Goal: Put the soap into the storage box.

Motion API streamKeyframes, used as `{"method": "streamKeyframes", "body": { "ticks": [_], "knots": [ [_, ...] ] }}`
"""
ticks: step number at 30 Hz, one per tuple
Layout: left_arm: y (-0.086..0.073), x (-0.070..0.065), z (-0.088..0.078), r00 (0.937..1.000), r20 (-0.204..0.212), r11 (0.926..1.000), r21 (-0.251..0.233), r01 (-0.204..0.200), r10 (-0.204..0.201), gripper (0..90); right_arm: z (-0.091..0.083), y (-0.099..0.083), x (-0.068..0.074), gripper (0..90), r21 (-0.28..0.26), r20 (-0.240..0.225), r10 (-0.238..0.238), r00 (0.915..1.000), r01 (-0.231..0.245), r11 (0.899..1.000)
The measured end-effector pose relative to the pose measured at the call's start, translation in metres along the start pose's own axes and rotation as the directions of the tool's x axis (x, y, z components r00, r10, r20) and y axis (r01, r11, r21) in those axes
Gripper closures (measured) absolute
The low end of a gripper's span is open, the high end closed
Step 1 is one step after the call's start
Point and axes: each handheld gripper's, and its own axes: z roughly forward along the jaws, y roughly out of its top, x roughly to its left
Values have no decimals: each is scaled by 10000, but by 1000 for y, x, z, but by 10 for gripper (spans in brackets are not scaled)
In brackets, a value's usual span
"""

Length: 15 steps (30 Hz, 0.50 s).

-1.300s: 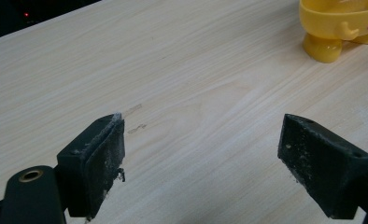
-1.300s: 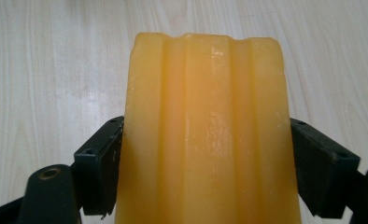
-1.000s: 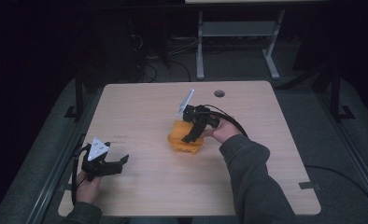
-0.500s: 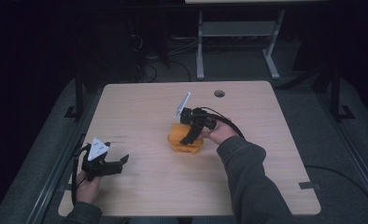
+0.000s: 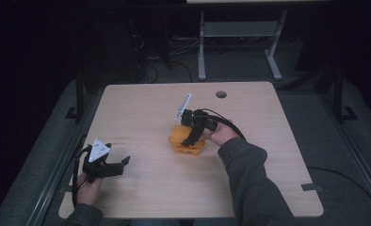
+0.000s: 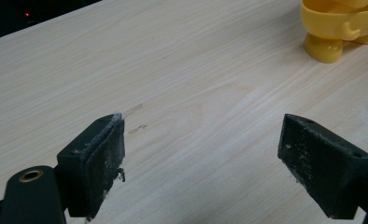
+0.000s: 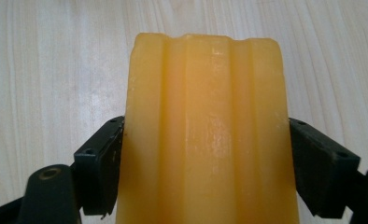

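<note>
Here the right claw point(image 7: 205, 163) squeezes the glossy yellow plastic toy point(image 7: 205, 135) at mid-frame, whose ribbed sides may slip free, while the left claw point(image 6: 215, 158) gapes idle over the counter point(image 6: 173, 70).

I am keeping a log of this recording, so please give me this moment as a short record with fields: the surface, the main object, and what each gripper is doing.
surface: light wooden table with a round hole near its far edge
main object: yellow plastic toy, near the table's middle
right gripper: jaws against both sides of the yellow plastic toy
left gripper: jaws wide apart, nothing between them, over bare wood near the front left corner
left to toy: well apart
</note>
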Motion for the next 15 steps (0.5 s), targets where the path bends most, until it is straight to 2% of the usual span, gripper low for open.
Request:
{"method": "streamKeyframes", "body": {
  "ticks": [15],
  "knots": [
    [0,0,0,10000,-18,10000,0,1,-1,141,5,-1,-1,203,112,-100,-32,9999,33,9999]
  ]
}}
